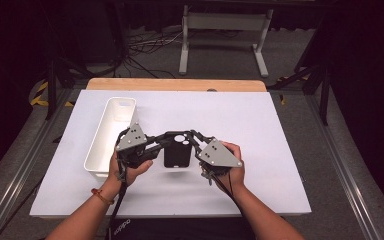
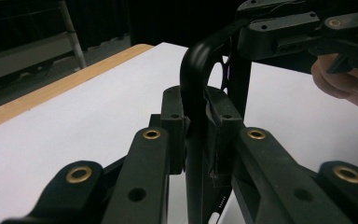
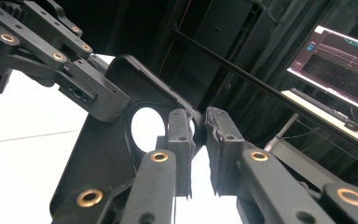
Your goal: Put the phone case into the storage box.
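Note:
A black phone case (image 1: 176, 152) with a round camera hole hangs just above the white table between both grippers. My left gripper (image 1: 164, 137) is shut on its upper left edge. In the left gripper view the case's curved rim (image 2: 196, 70) stands edge-on, pinched between the pads (image 2: 173, 121). My right gripper (image 1: 192, 137) grips the upper right corner. In the right gripper view the case (image 3: 98, 154) runs off to the left, its rim caught between the jaws of the right gripper (image 3: 198, 135). The left gripper (image 3: 98, 100) clamps the far edge there.
A long white bin (image 1: 97, 145) lies along the table's left side, close to my left hand. A white sheet (image 1: 260, 125) covers the table, with a wooden strip (image 1: 175, 84) at the far edge. A lit monitor (image 3: 340, 56) stands off the table.

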{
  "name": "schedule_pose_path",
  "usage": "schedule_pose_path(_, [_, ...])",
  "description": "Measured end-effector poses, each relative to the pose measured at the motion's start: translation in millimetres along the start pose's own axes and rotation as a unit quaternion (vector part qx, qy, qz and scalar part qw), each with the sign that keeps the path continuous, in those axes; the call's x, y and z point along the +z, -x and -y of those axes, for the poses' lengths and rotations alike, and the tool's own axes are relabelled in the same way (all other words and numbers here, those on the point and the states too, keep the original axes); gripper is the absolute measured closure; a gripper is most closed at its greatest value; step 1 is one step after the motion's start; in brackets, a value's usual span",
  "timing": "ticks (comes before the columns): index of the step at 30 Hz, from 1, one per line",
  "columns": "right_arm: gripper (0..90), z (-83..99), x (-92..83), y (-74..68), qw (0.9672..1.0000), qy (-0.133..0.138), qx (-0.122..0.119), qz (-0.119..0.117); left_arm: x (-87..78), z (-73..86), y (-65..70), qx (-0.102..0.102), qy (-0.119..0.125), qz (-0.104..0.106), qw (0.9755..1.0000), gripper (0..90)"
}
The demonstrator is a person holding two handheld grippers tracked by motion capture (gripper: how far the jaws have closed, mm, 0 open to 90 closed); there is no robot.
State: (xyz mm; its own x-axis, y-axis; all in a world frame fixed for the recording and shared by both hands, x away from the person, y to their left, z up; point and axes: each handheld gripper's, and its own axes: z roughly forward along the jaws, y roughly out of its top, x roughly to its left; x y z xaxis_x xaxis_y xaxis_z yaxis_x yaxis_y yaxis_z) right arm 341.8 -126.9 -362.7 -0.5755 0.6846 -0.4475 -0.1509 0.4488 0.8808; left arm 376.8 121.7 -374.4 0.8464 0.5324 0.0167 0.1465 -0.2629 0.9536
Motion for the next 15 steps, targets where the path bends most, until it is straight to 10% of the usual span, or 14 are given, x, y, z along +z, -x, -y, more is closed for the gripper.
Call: schedule_pose_path(15, [78.1,-1.9,-0.1,2.9,0.9996,0.002,0.025,-0.015,-5.1,-0.3,0.5,0.004,0.012,-0.001,0.9999,81.8])
